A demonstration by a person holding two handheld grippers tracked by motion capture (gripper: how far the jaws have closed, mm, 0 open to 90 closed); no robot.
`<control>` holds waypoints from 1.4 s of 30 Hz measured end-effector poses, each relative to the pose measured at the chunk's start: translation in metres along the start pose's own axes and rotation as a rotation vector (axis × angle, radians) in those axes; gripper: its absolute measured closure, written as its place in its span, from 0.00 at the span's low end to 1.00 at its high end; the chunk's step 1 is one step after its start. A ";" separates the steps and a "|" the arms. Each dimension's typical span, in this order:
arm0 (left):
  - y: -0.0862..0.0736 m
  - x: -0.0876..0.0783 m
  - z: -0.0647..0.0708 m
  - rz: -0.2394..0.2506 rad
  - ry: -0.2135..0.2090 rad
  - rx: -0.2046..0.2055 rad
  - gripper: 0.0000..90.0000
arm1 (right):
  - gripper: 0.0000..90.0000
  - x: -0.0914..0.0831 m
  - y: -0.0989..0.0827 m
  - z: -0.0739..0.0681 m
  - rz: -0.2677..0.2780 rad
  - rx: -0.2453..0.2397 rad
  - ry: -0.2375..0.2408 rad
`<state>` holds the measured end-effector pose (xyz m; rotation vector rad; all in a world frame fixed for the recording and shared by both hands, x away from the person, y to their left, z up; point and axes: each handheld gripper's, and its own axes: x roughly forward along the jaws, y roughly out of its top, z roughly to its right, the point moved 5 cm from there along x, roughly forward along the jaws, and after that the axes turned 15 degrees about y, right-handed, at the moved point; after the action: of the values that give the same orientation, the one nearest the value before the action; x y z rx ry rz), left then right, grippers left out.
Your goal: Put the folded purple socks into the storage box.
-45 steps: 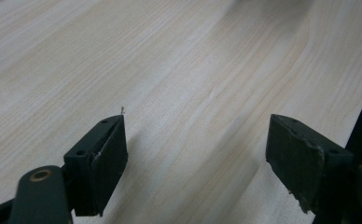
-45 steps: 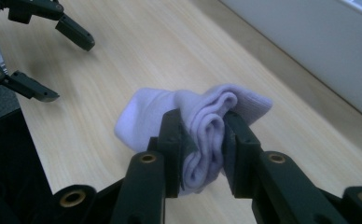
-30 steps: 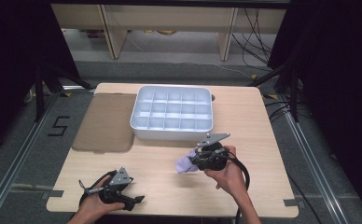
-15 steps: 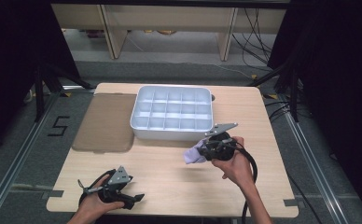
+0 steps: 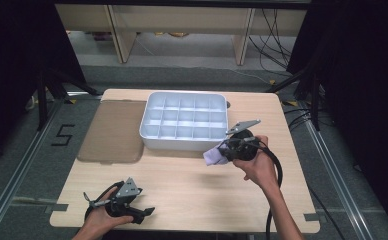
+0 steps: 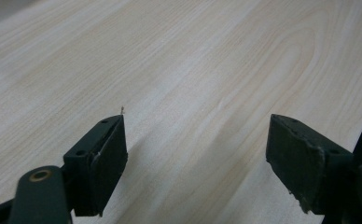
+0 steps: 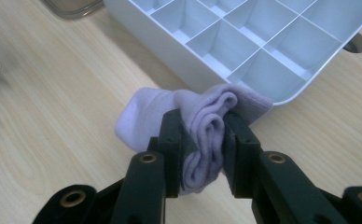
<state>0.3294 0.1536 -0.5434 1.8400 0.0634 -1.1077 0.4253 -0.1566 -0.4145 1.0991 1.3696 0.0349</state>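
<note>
A folded lilac sock (image 7: 202,116) hangs off the table, pinched between the jaws of my right gripper (image 7: 201,140). In the high view that right gripper (image 5: 227,151) holds the sock (image 5: 213,157) just in front of the near right corner of a white divided tray (image 5: 184,142). The tray's compartments (image 7: 244,42) look bare. At the table's near left edge my left gripper (image 5: 144,212) rests low, and in its own view the left gripper (image 6: 195,158) stands open over bare wood.
A brownish translucent lid (image 5: 114,130) lies flat to the left of the tray. The wooden table (image 5: 182,185) has free room between the two grippers. A black cable (image 5: 274,185) trails from the right gripper toward the front edge.
My right gripper has carried the sock up and to the right, closer to the tray's near right corner. The left gripper has stayed put.
</note>
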 end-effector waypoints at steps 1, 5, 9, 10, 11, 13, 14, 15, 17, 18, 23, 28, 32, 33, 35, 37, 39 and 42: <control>0.000 0.000 0.000 0.000 0.000 0.000 0.22 | 0.80 -0.001 0.002 0.001 -0.002 0.002 -0.008; 0.000 0.000 0.000 0.002 -0.002 0.002 0.22 | 0.80 -0.004 0.007 0.005 -0.005 -0.006 -0.021; 0.000 0.000 0.001 0.001 -0.012 0.000 0.22 | 0.80 -0.006 0.014 0.008 -0.005 0.007 -0.027; 0.001 0.001 0.001 0.008 -0.012 -0.012 0.22 | 0.80 -0.007 0.016 0.011 0.002 -0.011 -0.040; 0.000 0.000 0.001 0.003 -0.012 0.000 0.22 | 0.80 -0.008 0.017 0.012 -0.007 -0.003 -0.042; 0.000 0.000 0.000 0.003 -0.006 0.002 0.22 | 0.80 -0.010 0.023 0.016 -0.004 -0.024 -0.059; 0.000 0.000 -0.001 0.001 -0.003 0.007 0.22 | 0.80 -0.010 0.025 0.018 -0.001 -0.023 -0.064; 0.000 0.000 0.000 0.003 -0.011 -0.001 0.22 | 0.80 -0.011 0.027 0.018 -0.001 -0.018 -0.065; 0.000 0.000 0.000 0.000 -0.003 -0.001 0.22 | 0.80 -0.012 0.031 0.022 0.000 -0.020 -0.077; 0.001 0.000 0.000 0.001 -0.002 -0.001 0.22 | 0.80 -0.012 0.033 0.024 0.000 -0.021 -0.079; 0.001 0.000 -0.001 0.000 -0.003 -0.020 0.22 | 0.80 -0.011 0.042 0.033 -0.010 -0.009 -0.097; 0.001 0.000 0.001 0.007 -0.009 -0.033 0.21 | 0.80 -0.007 0.052 0.041 -0.021 0.007 -0.115; 0.001 -0.001 0.001 0.006 -0.010 -0.008 0.21 | 0.80 -0.001 0.059 0.047 -0.026 0.027 -0.124; 0.001 -0.001 0.000 0.007 -0.010 -0.001 0.21 | 0.80 0.000 0.060 0.050 -0.031 0.018 -0.129; 0.002 -0.001 0.000 0.009 -0.006 -0.009 0.21 | 0.80 0.003 0.062 0.052 -0.042 0.046 -0.138; 0.002 -0.001 0.000 0.004 -0.007 -0.016 0.21 | 0.80 0.006 0.064 0.057 -0.041 0.033 -0.142; 0.003 -0.002 -0.002 0.010 0.003 -0.004 0.21 | 0.80 0.009 0.066 0.061 -0.045 0.040 -0.152; 0.003 -0.002 -0.001 0.020 -0.007 -0.016 0.21 | 0.80 0.015 0.067 0.065 -0.069 0.069 -0.163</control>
<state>0.3305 0.1530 -0.5395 1.8189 0.0504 -1.0966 0.5179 -0.1507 -0.3958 1.0865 1.2685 -0.1505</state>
